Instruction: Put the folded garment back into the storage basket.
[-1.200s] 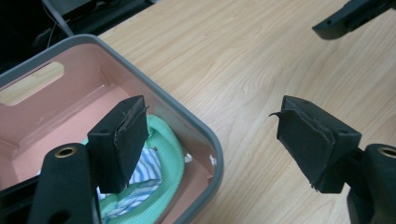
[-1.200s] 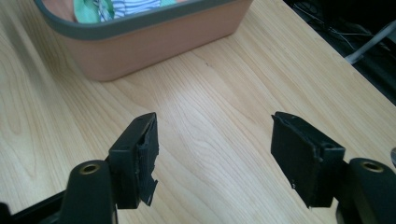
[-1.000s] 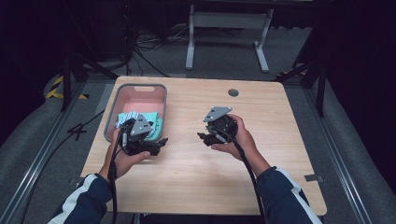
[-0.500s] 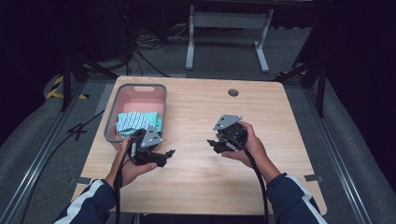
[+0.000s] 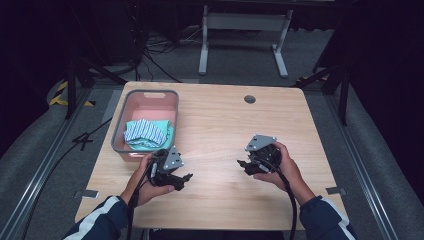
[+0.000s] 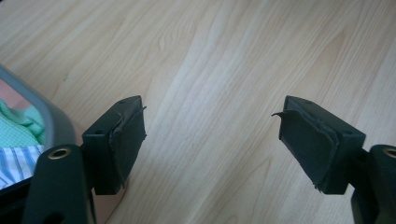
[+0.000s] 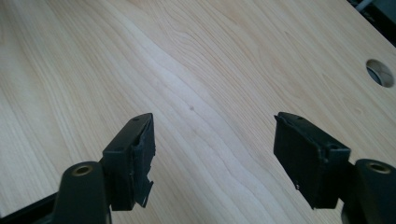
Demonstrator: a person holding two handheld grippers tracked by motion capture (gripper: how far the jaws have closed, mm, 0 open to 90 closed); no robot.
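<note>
On table, near edge: both hands holding grippers over bare wood
left gripper: jaws spreading wide, gripping nothing, just beside bin
right gripper: jaws gaping, empty
bin: sitting far-left, holding striped cloth on green cloth

Between your two hands the worktop lies bare — a wide lane runs up its middle to the far edge, broken only by the small round cable hole near the back. On your left stands the grey bin (cloths heaped in its near half), its near corner just beside your left gripper. Your right gripper has bare wood ahead and on both sides — nothing lies between either pair of spread fingers.
</note>
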